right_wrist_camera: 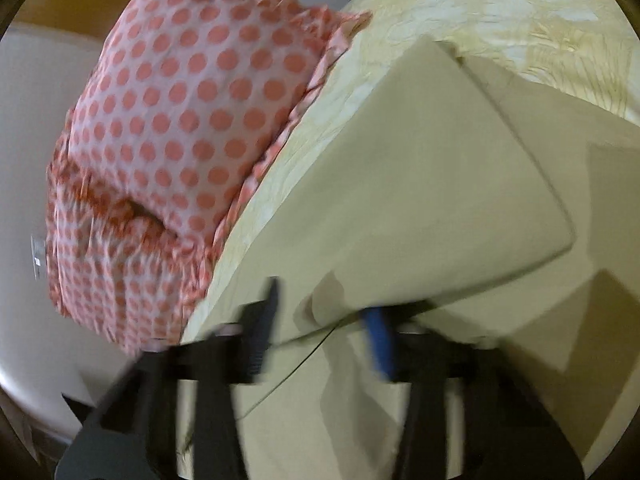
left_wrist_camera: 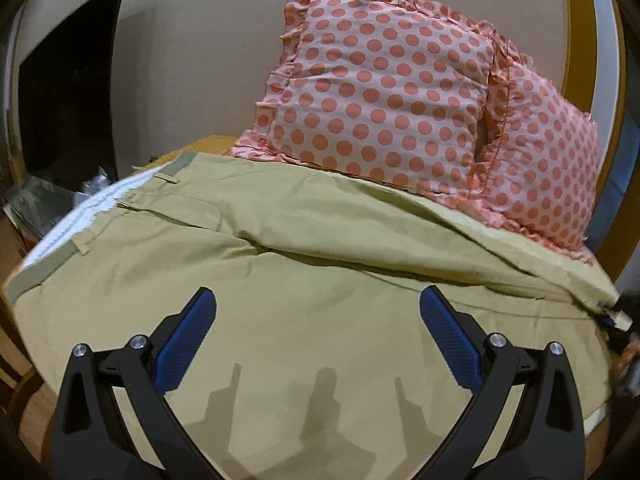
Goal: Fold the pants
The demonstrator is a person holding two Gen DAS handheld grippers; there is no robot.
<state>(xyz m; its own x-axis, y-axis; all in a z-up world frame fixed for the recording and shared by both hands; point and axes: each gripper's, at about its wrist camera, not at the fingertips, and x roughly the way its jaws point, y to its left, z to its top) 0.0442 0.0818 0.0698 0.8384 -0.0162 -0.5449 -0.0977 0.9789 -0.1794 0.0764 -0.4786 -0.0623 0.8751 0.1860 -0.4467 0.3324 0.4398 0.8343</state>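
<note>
Left hand-held gripper [left_wrist_camera: 318,320] hovered released over the khaki pants [left_wrist_camera: 280,280]; the right hand-held gripper [right_wrist_camera: 324,320] pinched a hem. Fabric judged light, limp; grasp edges.

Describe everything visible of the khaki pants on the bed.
The khaki cotton-looking pants lie spread across the pale yellow patterned bedspread, waistband with belt loops and white lining toward the left in the left wrist view. A long crease runs across them. Their far edge lies close to the pink polka-dot pillows. The left gripper hovers open above them; the blurred right gripper sits at a lifted hem end.
</note>
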